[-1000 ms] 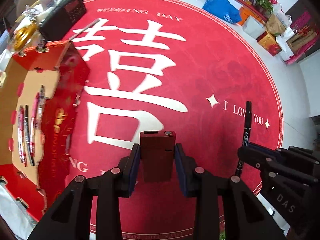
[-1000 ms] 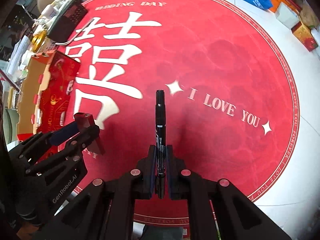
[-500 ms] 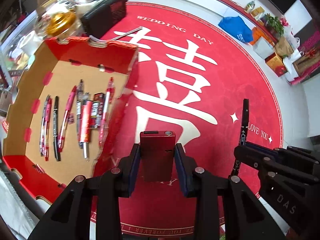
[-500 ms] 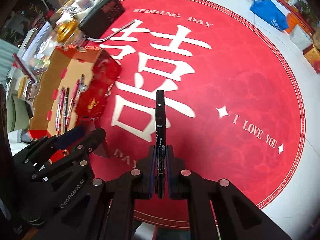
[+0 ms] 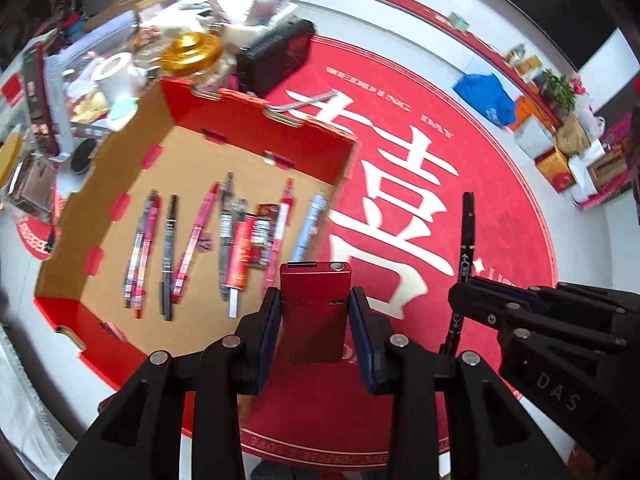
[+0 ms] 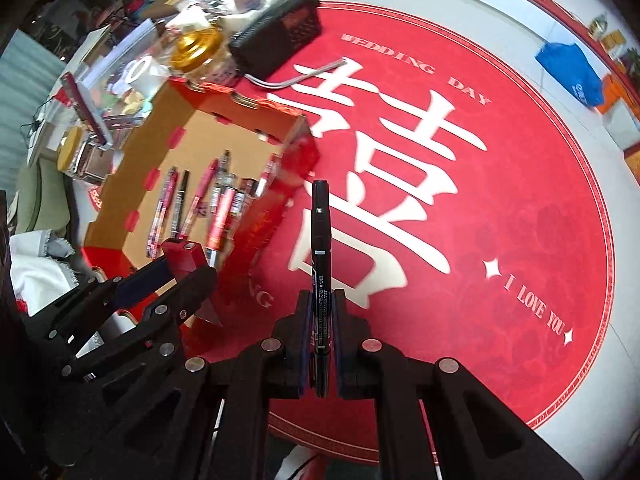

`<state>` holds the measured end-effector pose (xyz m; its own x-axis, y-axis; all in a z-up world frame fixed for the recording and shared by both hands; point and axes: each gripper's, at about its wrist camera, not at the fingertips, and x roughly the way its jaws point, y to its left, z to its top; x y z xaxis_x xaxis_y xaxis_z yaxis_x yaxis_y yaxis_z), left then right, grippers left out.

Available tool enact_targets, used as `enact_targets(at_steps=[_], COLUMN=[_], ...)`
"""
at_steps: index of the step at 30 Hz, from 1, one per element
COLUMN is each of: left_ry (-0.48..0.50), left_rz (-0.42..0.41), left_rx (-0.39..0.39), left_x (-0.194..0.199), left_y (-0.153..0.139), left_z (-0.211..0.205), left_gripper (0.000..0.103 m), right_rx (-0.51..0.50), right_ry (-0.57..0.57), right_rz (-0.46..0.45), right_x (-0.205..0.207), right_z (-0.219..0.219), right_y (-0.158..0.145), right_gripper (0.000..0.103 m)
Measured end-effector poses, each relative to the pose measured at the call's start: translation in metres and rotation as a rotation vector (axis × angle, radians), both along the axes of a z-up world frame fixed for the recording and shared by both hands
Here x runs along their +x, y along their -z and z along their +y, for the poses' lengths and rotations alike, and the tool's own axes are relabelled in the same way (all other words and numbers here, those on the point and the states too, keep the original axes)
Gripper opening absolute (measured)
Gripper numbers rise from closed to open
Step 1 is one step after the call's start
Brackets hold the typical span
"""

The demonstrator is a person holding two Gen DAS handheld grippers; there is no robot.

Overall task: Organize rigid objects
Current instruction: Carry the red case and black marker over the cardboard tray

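Observation:
My left gripper (image 5: 316, 312) is shut on a flat dark-red rectangular case (image 5: 315, 312), held upright above the near right corner of a red cardboard box (image 5: 256, 136). Several pens and markers (image 5: 224, 240) lie side by side on the box's brown floor. My right gripper (image 6: 320, 328) is shut on a black marker (image 6: 321, 248) that points forward over the round red mat (image 6: 500, 184). In the left wrist view the right gripper (image 5: 472, 296) with its marker (image 5: 466, 240) hangs just to the right. In the right wrist view the left gripper (image 6: 176, 268) hovers at the box's near edge (image 6: 108, 256).
Behind the box stand a black basket (image 5: 276, 56), a gold-lidded jar (image 5: 192, 50), a white tape roll (image 5: 114, 76) and table clutter. A blue bag (image 5: 486, 98) and gift boxes (image 5: 560, 148) line the far right. White cloth (image 6: 36, 264) lies at the left.
Both grippers have travelled left toward the box, each keeping its grip. The box's interior with its pens has come into full view beneath the left gripper.

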<state>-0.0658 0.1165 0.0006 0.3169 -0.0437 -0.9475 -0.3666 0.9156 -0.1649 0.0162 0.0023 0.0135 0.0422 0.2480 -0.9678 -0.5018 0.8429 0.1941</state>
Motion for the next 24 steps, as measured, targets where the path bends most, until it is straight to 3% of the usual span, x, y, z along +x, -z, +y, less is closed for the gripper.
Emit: enact_targets(at_steps=[12,24], left_ry=[-0.152,-0.292], left_rz=[-0.001,0.077], left_rx=[0.057,0.13], left_x=[-0.027,-0.046], left_y=[-0.005,0.017], left_z=[0.068,0.127], left_gripper=[0.037,0.037], right_rx=[0.055,0.08], right_ry=[-0.112,-0.181], right_rz=[-0.008,-0.002], right_x=[-0.013,-0.022], right_z=[0.069,0.13], right_y=[-0.011,-0.002], right_gripper=[0.01,0.01])
